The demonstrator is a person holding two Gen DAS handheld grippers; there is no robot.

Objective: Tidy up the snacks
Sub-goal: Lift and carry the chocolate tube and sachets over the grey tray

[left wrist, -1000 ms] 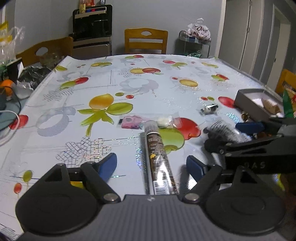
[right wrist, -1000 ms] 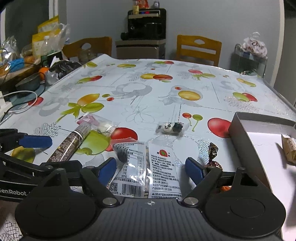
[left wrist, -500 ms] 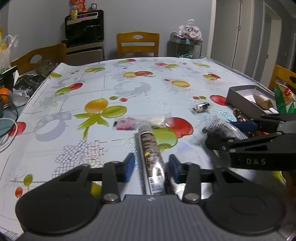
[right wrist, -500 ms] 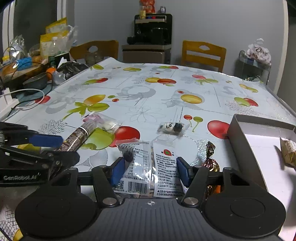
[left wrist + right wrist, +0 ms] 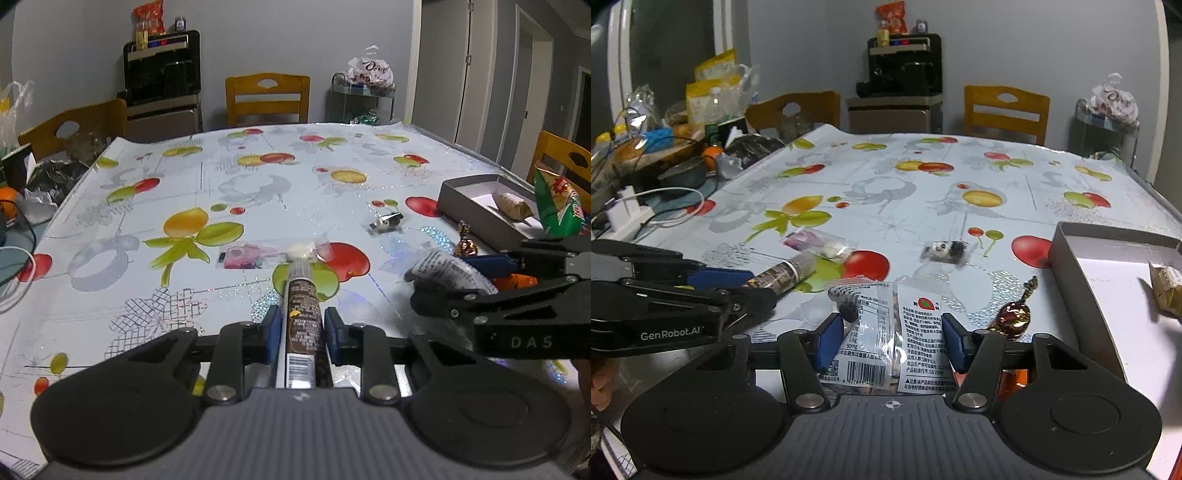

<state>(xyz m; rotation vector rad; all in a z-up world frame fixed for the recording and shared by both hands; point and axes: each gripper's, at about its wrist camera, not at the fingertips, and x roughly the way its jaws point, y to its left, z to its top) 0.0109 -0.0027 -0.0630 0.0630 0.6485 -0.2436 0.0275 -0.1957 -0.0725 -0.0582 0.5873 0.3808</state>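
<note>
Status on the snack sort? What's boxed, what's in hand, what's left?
Boxed: one wrapped snack in the grey box.
In hand: left gripper closing on the brown stick; right gripper closing around two clear packets.
Left: foil candy, panda candy, pink packet.

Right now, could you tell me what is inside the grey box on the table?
The grey box holds one tan wrapped snack against its far side; the rest of the visible white floor is bare. Its near end runs out of view, so anything there cannot be seen.
</note>
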